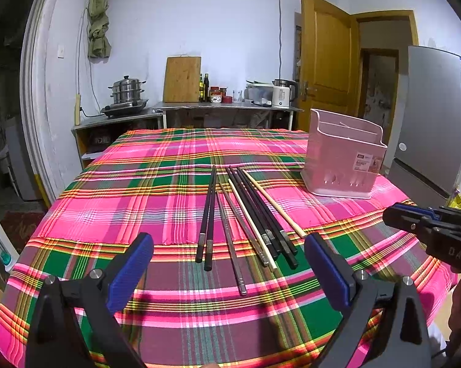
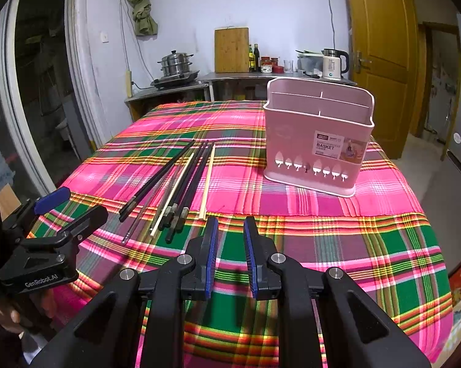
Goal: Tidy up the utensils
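Note:
Several chopsticks [image 1: 245,214], black, metal and pale wooden, lie side by side on the plaid tablecloth [image 1: 138,184]. They also show in the right wrist view [image 2: 175,190]. A pink utensil basket [image 1: 344,159] with divided compartments stands upright at the far right; it also shows in the right wrist view [image 2: 319,141]. My left gripper [image 1: 229,260] is wide open, empty, just in front of the chopsticks' near ends. My right gripper [image 2: 230,230] is narrowly open, empty, right of the chopsticks and in front of the basket.
The table's near and right edges drop off to the floor. A counter [image 1: 227,105] with a kettle, jars, cutting board and a steamer pot stands behind the table. A fridge [image 1: 436,116] and a wooden door [image 1: 325,58] are at the right.

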{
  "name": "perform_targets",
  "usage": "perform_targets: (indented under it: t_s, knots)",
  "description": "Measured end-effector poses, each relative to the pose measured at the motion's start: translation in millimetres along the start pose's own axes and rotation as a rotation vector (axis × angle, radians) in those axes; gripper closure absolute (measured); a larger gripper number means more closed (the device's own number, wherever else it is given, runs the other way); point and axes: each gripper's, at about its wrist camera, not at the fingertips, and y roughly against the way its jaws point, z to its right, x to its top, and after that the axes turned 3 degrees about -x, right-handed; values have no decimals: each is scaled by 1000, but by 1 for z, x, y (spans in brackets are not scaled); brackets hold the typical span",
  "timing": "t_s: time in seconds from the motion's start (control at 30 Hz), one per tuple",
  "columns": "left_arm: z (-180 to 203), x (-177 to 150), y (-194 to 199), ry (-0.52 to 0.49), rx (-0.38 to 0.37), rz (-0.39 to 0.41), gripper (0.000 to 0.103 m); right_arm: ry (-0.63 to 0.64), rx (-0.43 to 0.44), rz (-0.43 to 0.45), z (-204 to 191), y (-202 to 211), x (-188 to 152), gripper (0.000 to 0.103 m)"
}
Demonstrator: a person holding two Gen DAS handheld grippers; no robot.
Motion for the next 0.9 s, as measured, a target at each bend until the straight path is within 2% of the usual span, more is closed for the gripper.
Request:
perform_targets:
  t_s: [0.9]
  knots:
    - [2,-1,-1,-2,1,1,3,-1,0,-1,0,1,-1,86]
